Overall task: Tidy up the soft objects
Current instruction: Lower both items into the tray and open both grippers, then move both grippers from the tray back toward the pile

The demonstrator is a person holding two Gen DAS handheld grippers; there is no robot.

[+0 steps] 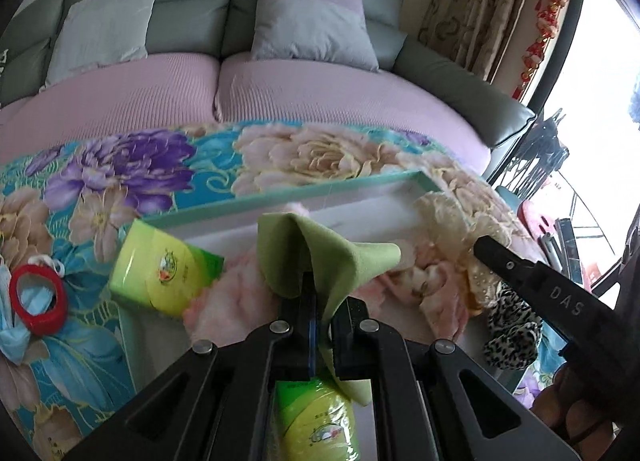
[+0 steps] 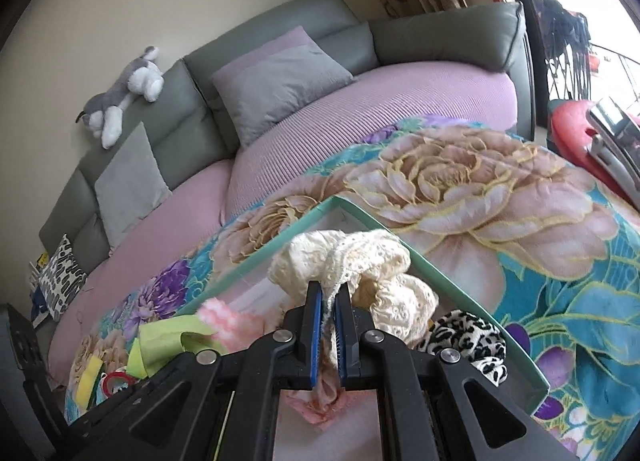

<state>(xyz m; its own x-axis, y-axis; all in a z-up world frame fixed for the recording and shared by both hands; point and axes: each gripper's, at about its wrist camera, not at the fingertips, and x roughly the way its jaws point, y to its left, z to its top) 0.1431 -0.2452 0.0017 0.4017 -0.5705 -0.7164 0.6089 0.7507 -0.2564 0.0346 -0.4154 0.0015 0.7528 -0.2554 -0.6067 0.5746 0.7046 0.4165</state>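
Clutter crowds the shallow teal-rimmed tray (image 1: 280, 191) that sits on the floral blanket (image 1: 132, 165): a fluffy pink cloth (image 1: 236, 293), a leopard-print scrunchie (image 1: 512, 337) by its right edge, and a yellow-green tissue pack (image 1: 168, 271) leaning over its left rim. A second such pack (image 1: 316, 421) lies under the left gripper (image 1: 320, 293). Off the tray to the left, a red tape roll (image 1: 38, 295) rests on a blue face mask (image 1: 16, 335).

The left gripper's fingers are pressed together on a green cloth (image 1: 320, 249), held above the pink cloth in the tray. The right gripper (image 2: 329, 305) pinches a strand of the cream lace scrunchie (image 2: 360, 261), which hangs over the tray's far right corner, just beside the leopard one.

Behind stand a grey-green sofa (image 1: 192, 17) with grey cushions (image 1: 312, 27) and a plush husky (image 2: 124, 95) on its backrest. White letters "DAS" (image 1: 566, 301) show on the right gripper's side; the packs' print is too small to read.
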